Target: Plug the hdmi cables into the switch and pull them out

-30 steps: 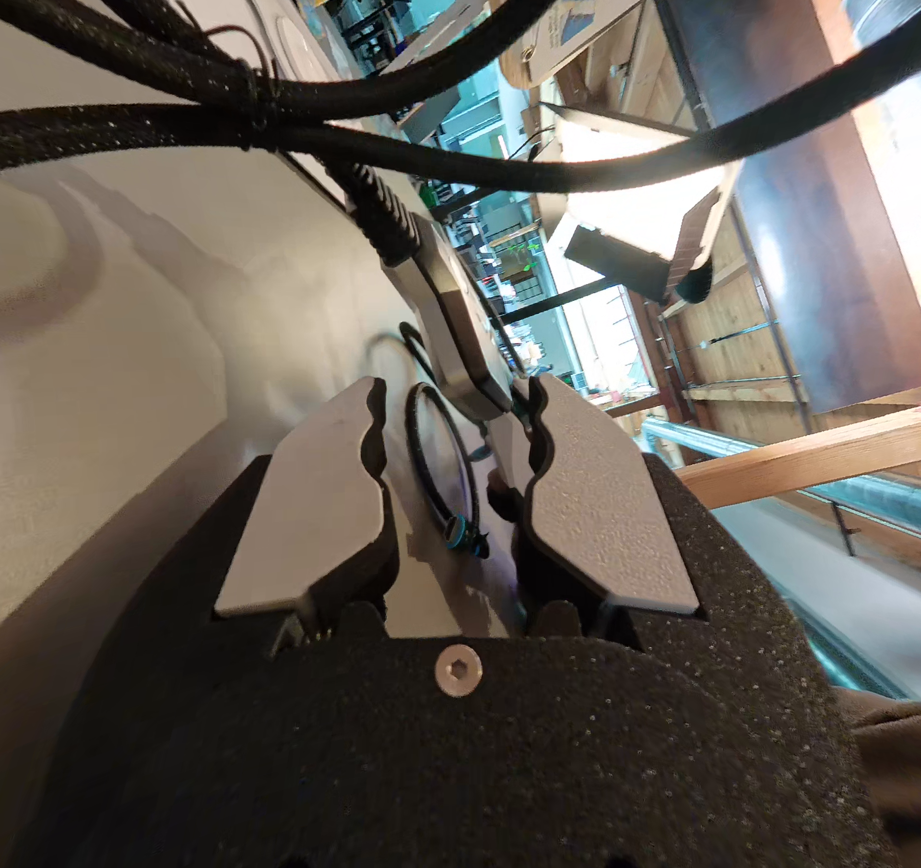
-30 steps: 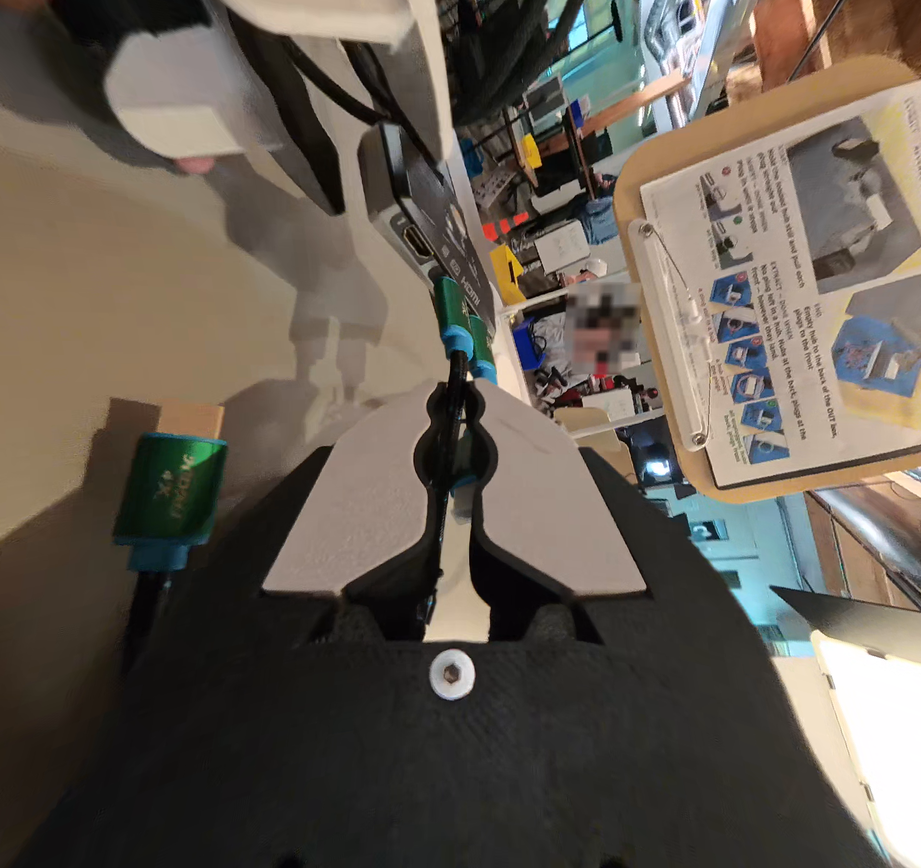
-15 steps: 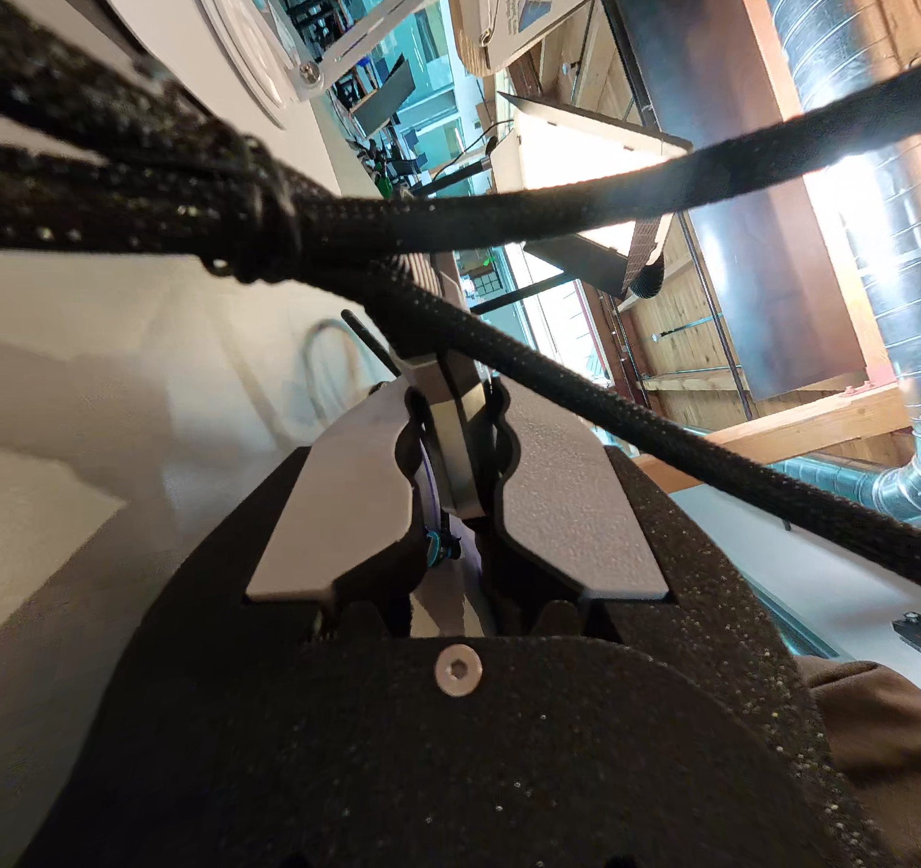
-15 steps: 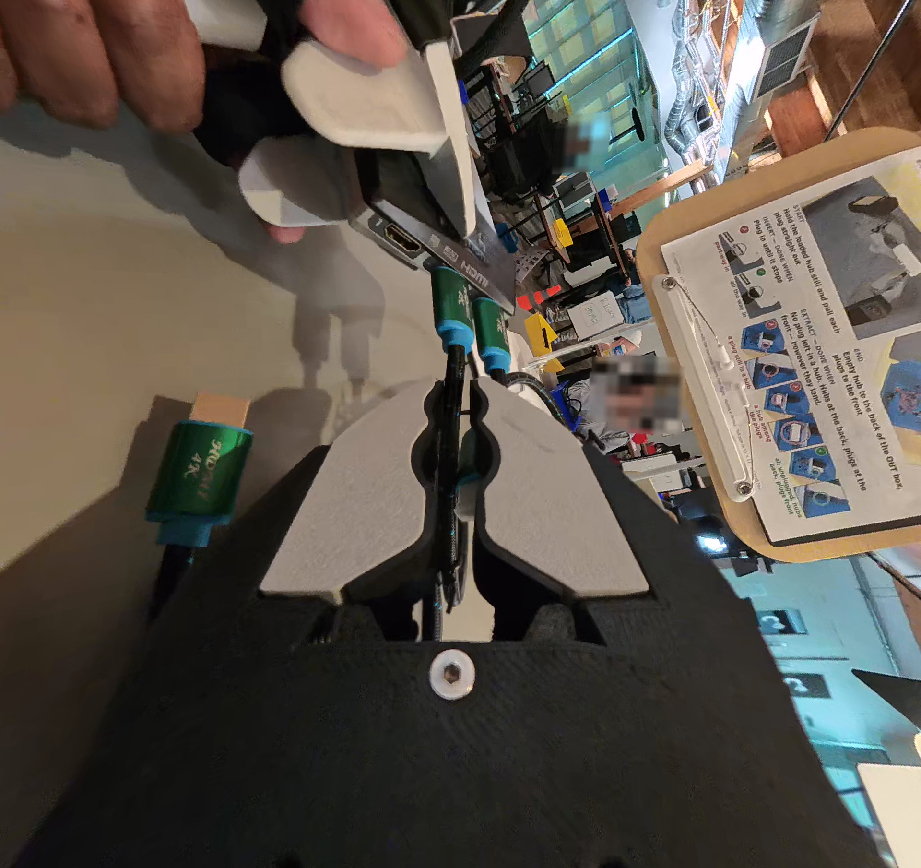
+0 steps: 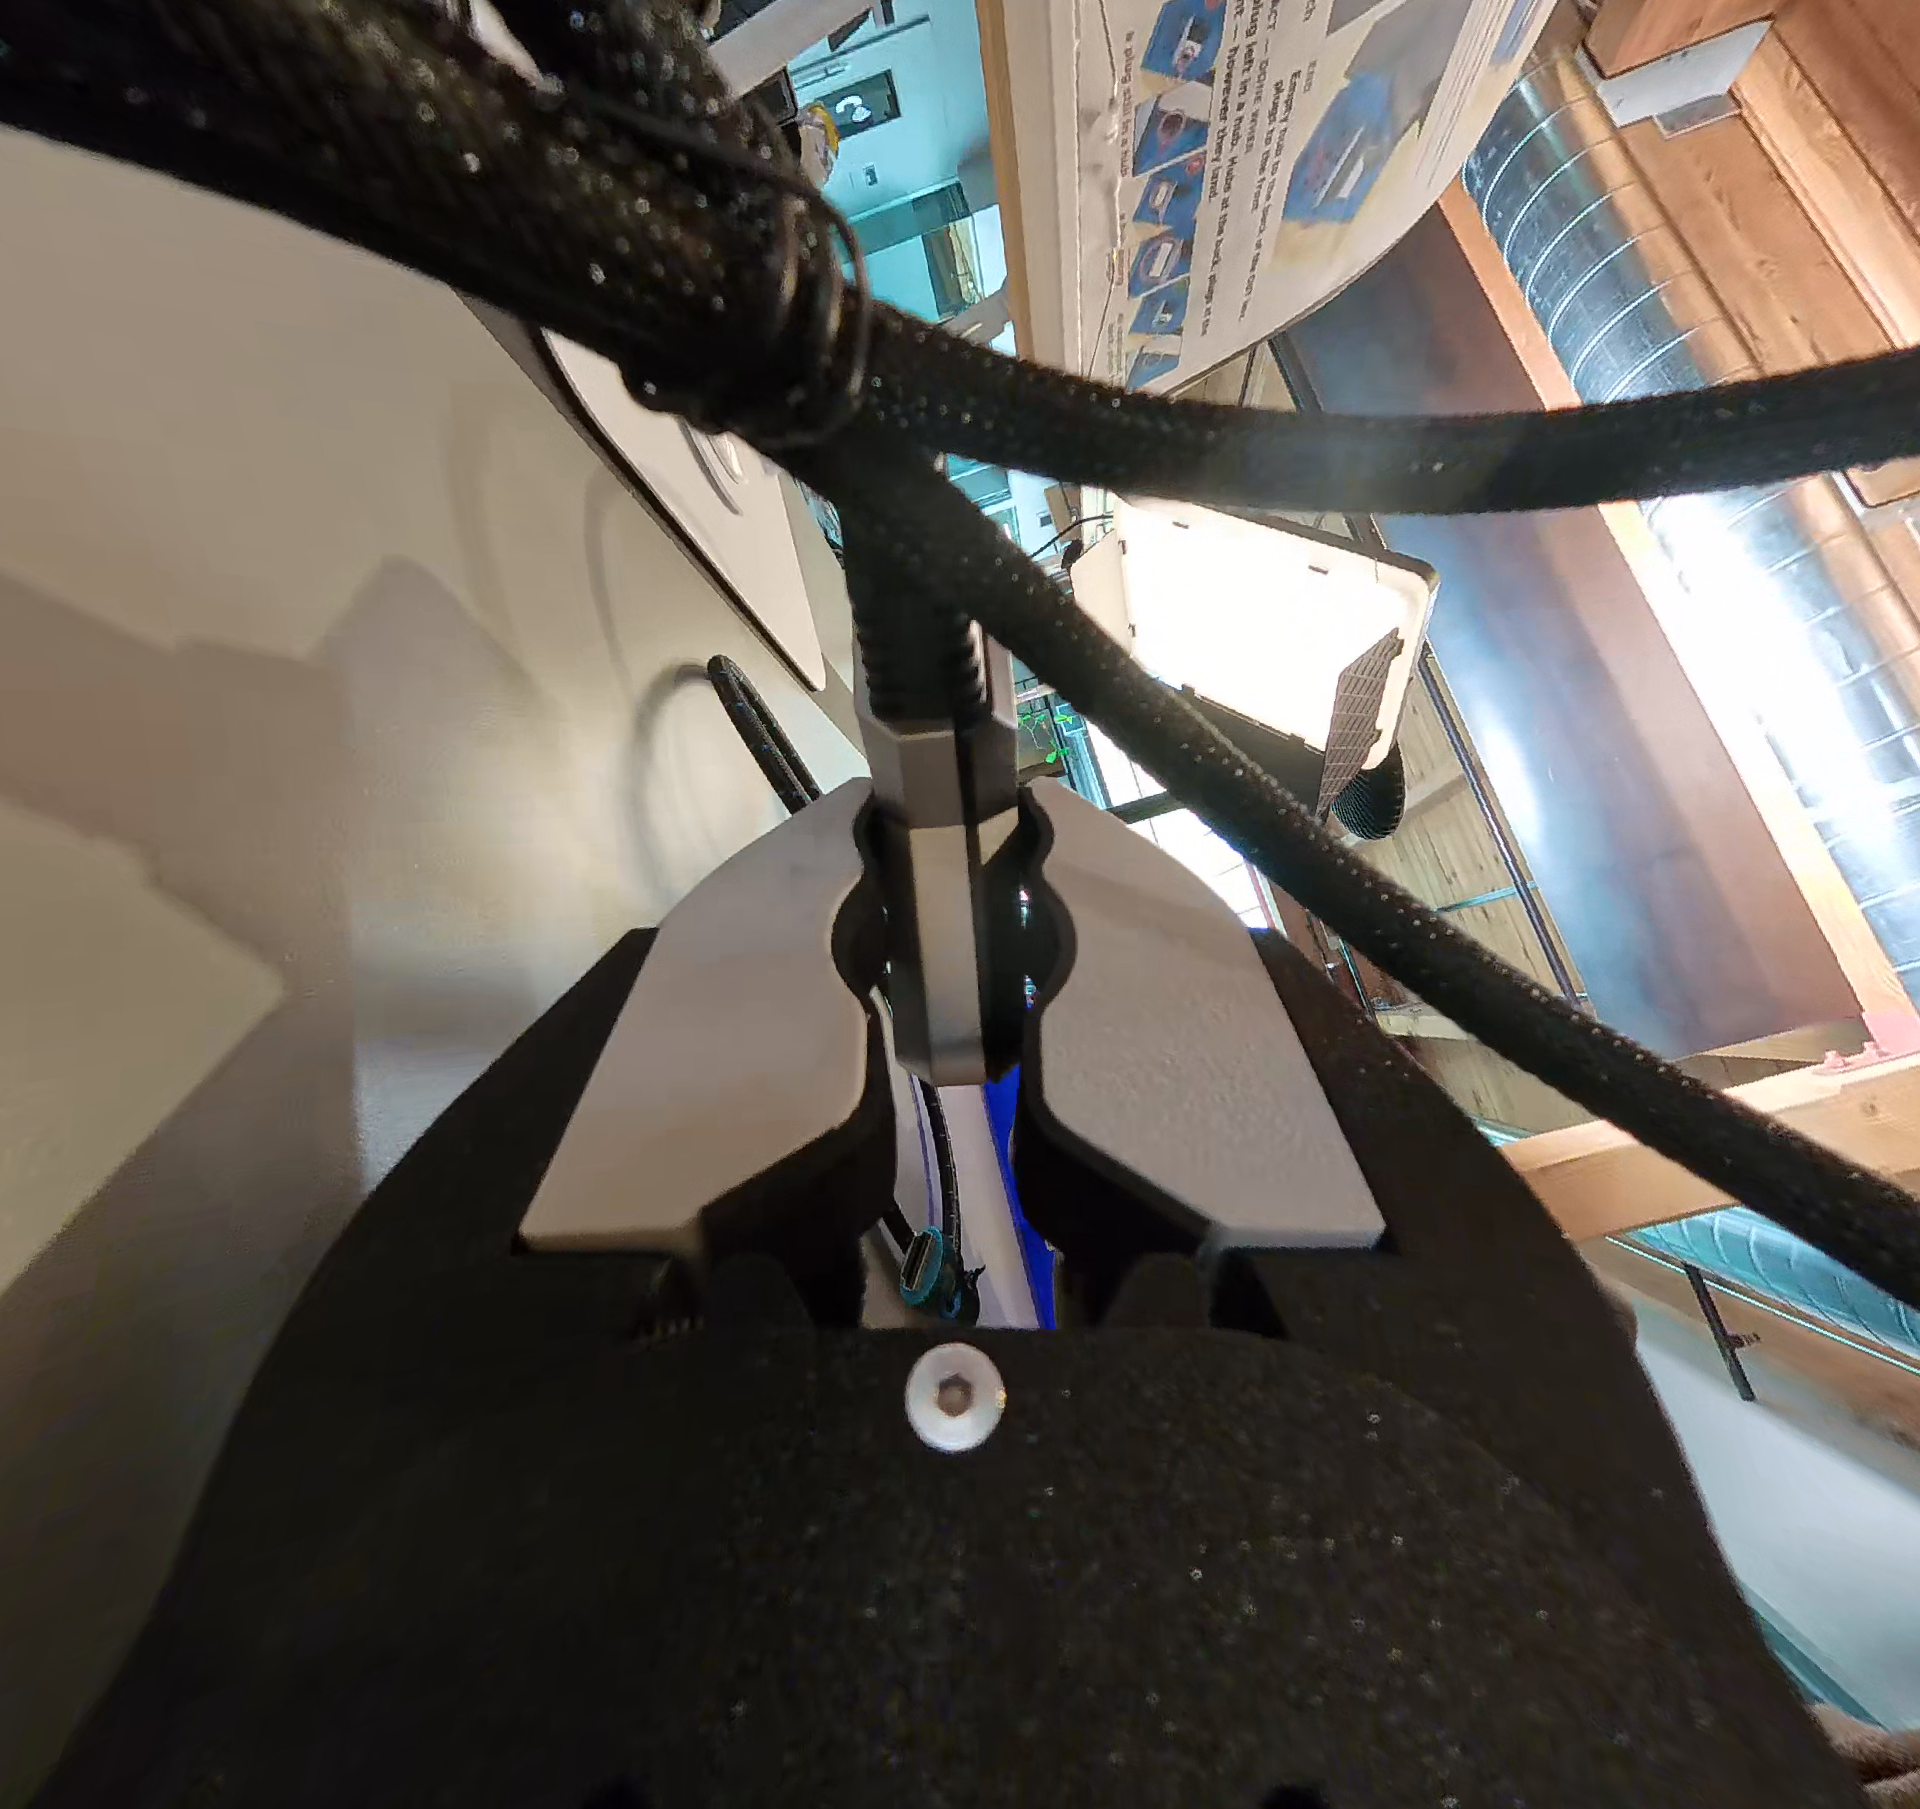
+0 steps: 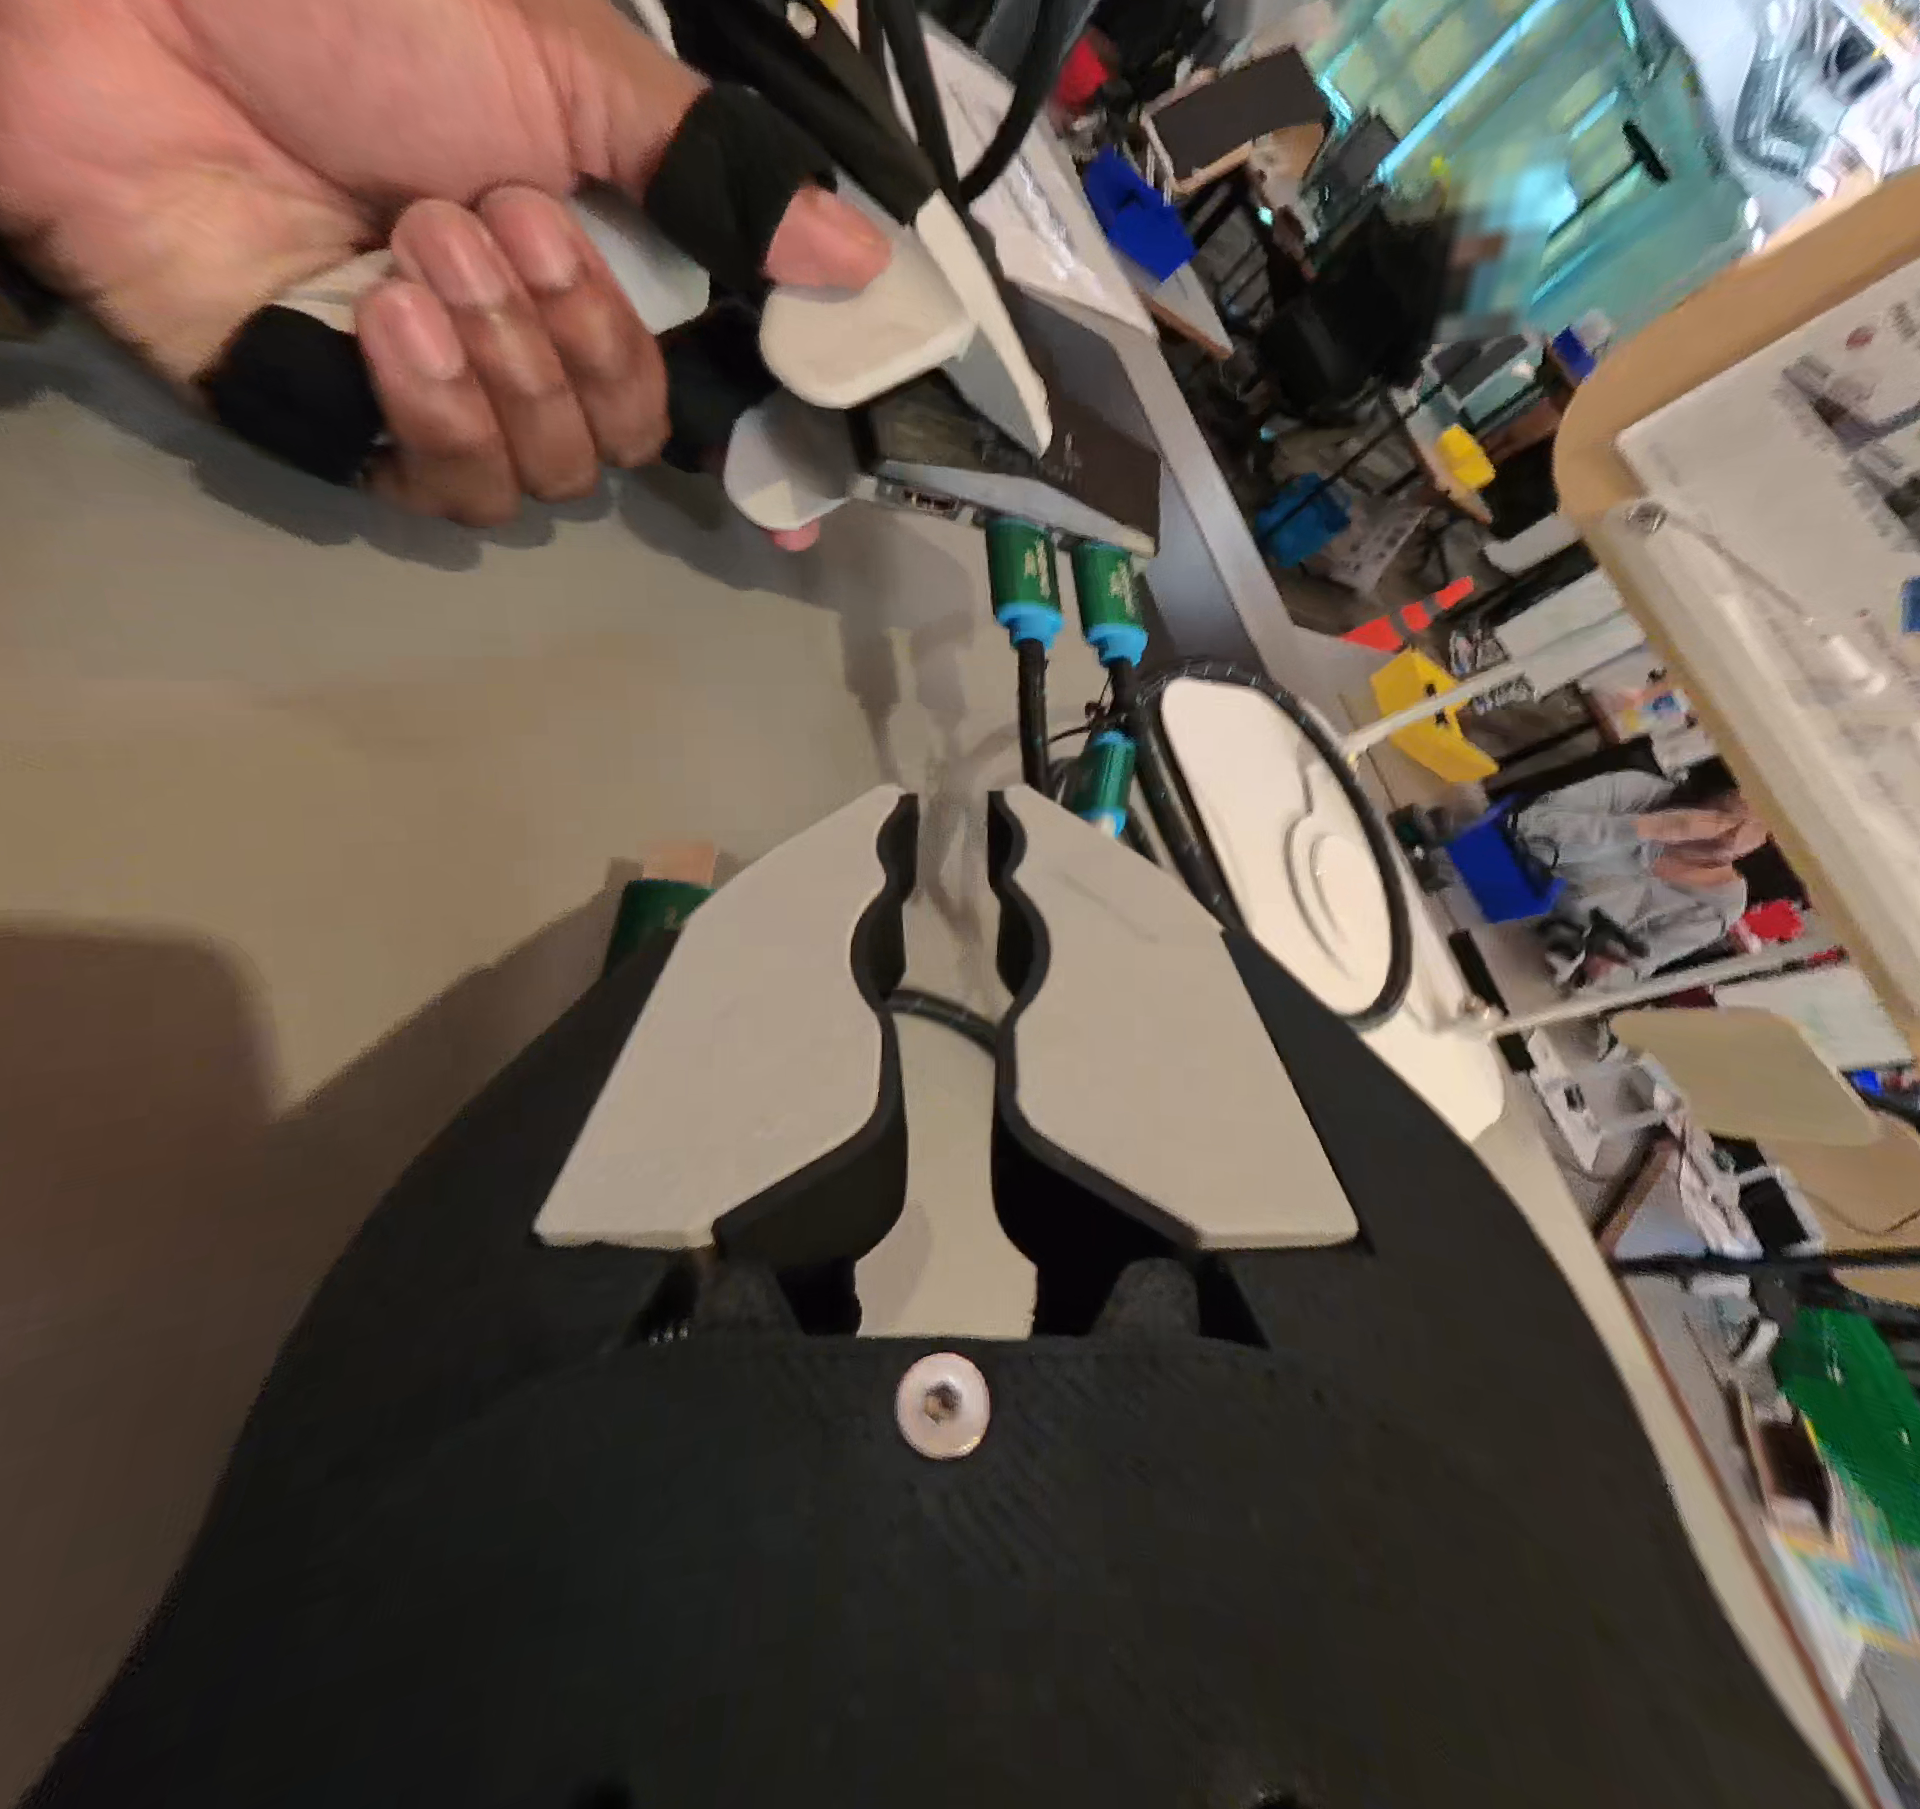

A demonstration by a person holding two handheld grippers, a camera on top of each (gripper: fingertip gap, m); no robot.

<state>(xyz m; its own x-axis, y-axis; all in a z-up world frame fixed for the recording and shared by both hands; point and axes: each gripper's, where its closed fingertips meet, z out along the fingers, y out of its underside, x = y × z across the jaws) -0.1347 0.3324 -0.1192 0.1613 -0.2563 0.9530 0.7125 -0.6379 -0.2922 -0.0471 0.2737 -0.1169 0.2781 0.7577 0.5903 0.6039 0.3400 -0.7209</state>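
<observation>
The left claw is clamped on a flat grey hub, the pads pressed against its two broad faces, with the hub's ribbed black cable running up and away past thick braided cables. From the right wrist view the hub is seen raised above the bench, gripped by the left claw in a hand, with two green plugs seated in its lower edge.

The right claw stands apart and holds nothing; only a thin black cable crosses beneath the gap. A loose green plug lies on the bench just beside its left finger, and another just beyond its right fingertip.

The hub is best kept level and firmly pinched, so that no twist is passed to the seated plugs. Any plug should be taken by its green body, not by its cable, and worked straight along the socket's line.
</observation>
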